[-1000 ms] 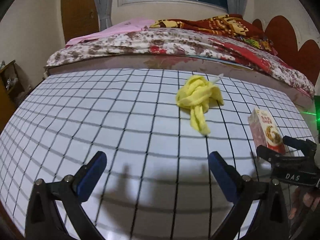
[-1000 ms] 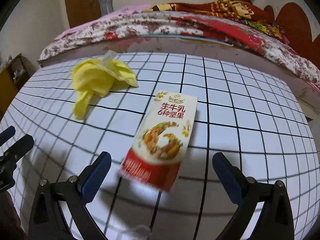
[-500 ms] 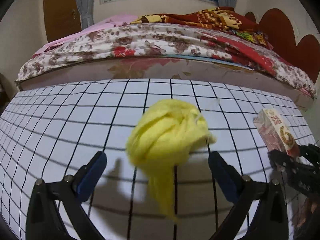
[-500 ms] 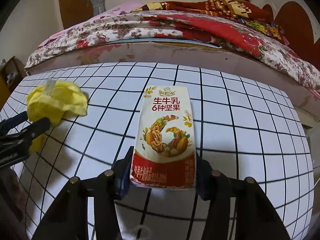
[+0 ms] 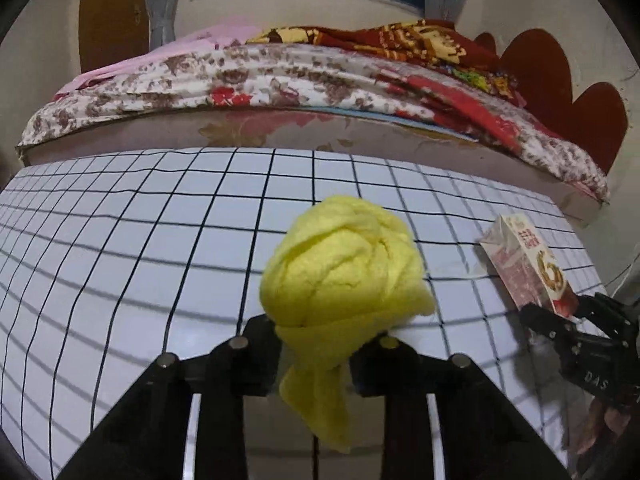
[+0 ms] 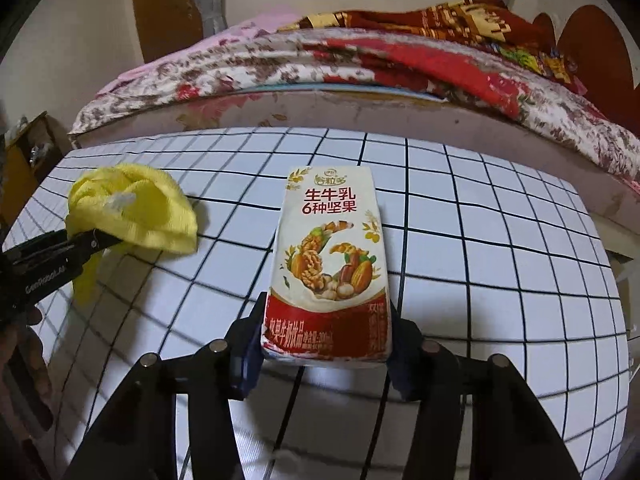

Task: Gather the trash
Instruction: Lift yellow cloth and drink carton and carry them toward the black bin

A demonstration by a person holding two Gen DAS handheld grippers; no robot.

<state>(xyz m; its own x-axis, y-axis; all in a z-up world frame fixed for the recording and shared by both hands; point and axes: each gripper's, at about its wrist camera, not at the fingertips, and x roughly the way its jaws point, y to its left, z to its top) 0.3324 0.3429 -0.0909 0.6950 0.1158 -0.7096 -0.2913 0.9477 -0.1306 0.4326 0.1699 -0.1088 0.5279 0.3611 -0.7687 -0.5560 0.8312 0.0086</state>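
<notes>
My left gripper point(image 5: 320, 352) is shut on a crumpled yellow cloth point(image 5: 344, 272) and holds it over the grid-patterned table point(image 5: 120, 248); a tail of the cloth hangs down between the jaws. My right gripper point(image 6: 324, 356) is shut on the bottom end of a red and white milk carton point(image 6: 328, 264) and holds it over the table. The carton point(image 5: 528, 264) and the right gripper point(image 5: 576, 328) show at the right of the left wrist view. The cloth point(image 6: 136, 212) and the left gripper point(image 6: 72, 252) show at the left of the right wrist view.
A bed point(image 5: 320, 80) with floral and red blankets runs along the table's far edge. A wooden door point(image 5: 112, 12) and curtains stand behind. A small wooden shelf point(image 6: 28, 152) stands at the left. The table's right edge point(image 6: 608, 240) is near the carton.
My left gripper moved forward to the yellow cloth and shut on it. My right gripper shut on the carton earlier and now holds it a little higher.
</notes>
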